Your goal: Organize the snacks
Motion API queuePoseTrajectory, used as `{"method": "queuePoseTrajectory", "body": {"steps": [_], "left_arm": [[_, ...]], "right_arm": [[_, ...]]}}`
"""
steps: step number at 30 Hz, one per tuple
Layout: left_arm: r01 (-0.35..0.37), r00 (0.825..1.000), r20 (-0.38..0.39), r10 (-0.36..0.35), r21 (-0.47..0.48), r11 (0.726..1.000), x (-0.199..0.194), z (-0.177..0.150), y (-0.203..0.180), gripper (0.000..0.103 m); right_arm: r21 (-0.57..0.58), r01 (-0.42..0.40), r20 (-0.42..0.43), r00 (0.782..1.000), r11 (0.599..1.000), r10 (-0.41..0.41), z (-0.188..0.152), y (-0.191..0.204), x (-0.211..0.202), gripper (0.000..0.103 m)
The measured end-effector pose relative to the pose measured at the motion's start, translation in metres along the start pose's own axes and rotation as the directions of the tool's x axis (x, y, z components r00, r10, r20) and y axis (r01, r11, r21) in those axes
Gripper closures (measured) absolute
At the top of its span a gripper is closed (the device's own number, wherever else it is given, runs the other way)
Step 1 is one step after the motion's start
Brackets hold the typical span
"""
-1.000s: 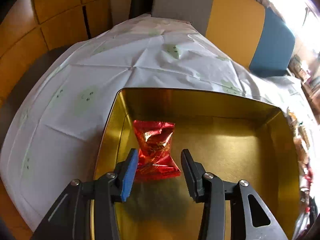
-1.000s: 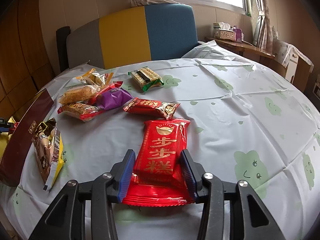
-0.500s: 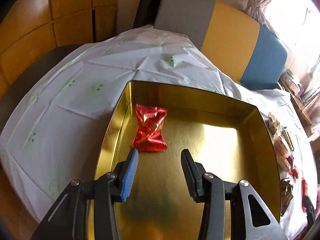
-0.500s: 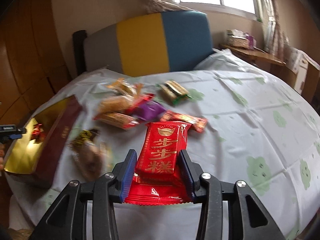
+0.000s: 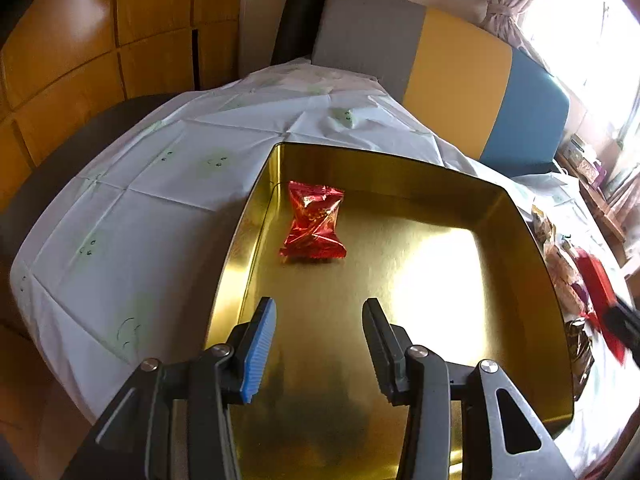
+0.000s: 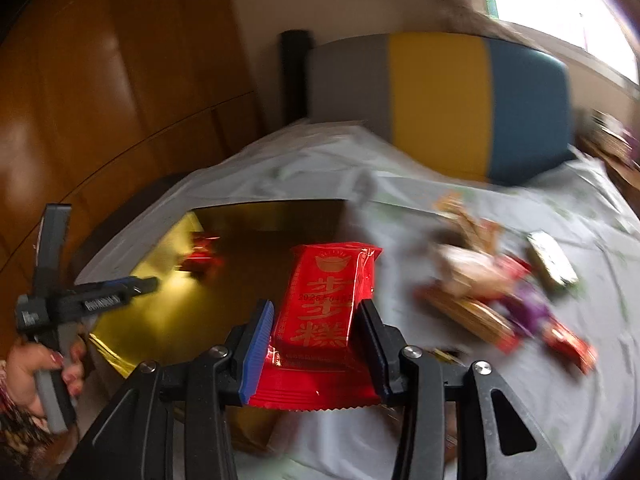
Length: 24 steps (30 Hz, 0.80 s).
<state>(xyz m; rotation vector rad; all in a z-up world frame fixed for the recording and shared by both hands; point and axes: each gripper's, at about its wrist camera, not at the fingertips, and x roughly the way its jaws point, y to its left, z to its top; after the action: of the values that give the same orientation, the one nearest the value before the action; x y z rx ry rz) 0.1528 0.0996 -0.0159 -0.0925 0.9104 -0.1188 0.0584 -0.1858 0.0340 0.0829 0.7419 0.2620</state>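
The right gripper [image 6: 316, 328] is clamped on a flat red packet [image 6: 324, 304], held up in the air beside the gold tin [image 5: 400, 280], its far end over the tin's near corner. Three large gold Chinese characters run down the packet; a small printed date crosses it, of which only "2025-04" can be read.

The left gripper [image 5: 320, 344] hangs over the gold tin with its jaws apart and nothing between them. In the right wrist view the same tool shows at the tin's left side, gripped by a hand [image 6: 36, 364]; white lettering on its dark bar is too blurred to read.

One snack lies inside the tin: a crinkled red foil candy packet [image 5: 314, 220], near the tin's far left corner. Its gold print cannot be made out.

To the right of the tin, on the table's white cloth with pale green faces [image 5: 140, 184], a heap of other snacks [image 6: 500, 292] lies smeared by motion blur. There seem to be about six wrappers: orange and tan ones, a purple one, a red one, a green-edged one apart at the far side. In the left wrist view this heap is cut off by the tin's right wall.

Beyond the tin stands a grey, yellow and blue headboard [image 5: 460, 68].
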Motion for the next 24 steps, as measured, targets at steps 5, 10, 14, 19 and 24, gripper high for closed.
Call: {"method": "queuePoseTrajectory", "body": {"steps": [5,10,14,19,24], "left_arm": [[0.007,1.0,0.005,-0.007,-0.01,1.0,-0.004,-0.004,0.006,0.055],[0.004,1.0,0.021,-0.004,-0.029,1.0,-0.009,-0.005,0.015,0.051],[0.007,0.999,0.031,-0.006,-0.044,0.999,-0.013,-0.005,0.023,0.05],[0.018,0.999,0.035,-0.017,-0.053,0.998,-0.017,-0.009,0.028,0.05],[0.036,0.999,0.038,-0.034,-0.056,0.998,-0.019,-0.011,0.028,0.05]], "right_arm": [[-0.055,-0.065,-0.102,0.993,0.996,0.059,0.031,0.039,0.051,0.059],[-0.042,-0.082,-0.197,0.978,0.996,0.072,0.049,0.063,0.105,0.059],[-0.01,-0.063,-0.233,0.971,0.998,0.059,0.058,0.072,0.14,0.059],[-0.002,-0.042,-0.265,0.963,0.999,0.04,0.068,0.086,0.18,0.059],[0.009,-0.022,-0.27,0.963,1.0,0.024,0.072,0.093,0.198,0.059]]}}
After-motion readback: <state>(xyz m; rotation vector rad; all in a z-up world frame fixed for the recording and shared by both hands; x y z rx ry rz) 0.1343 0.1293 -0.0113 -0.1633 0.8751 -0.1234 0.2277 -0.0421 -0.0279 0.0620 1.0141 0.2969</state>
